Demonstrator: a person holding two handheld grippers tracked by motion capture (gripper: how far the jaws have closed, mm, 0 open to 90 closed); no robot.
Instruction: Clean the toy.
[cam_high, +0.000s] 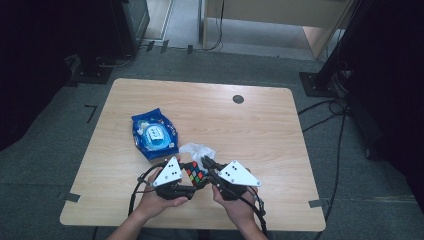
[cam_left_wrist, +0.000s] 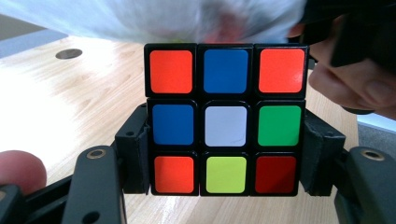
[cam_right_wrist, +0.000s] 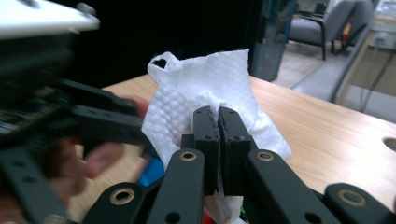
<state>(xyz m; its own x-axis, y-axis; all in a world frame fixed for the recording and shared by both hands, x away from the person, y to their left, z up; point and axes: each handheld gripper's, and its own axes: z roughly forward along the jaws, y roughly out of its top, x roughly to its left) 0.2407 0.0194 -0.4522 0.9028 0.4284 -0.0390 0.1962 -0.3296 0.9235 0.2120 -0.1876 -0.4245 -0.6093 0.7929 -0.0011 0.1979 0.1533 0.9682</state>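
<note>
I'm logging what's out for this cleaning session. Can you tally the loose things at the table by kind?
Puzzle cube: 1
White wipe: 1
Blue wipes pack: 1
Total: 3

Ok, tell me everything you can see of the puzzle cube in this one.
The puzzle cube is a black-framed three-by-three with glossy plastic stickers, scrambled. The face towards the left gripper view reads orange, blue, orange; blue, white, green; orange, yellow, red. It sits upright and square, clamped at its lower sides between the jaws of the left gripper, above the wooden table near its front edge. A white wipe, pinched in the shut right gripper, hangs at its top.
</note>
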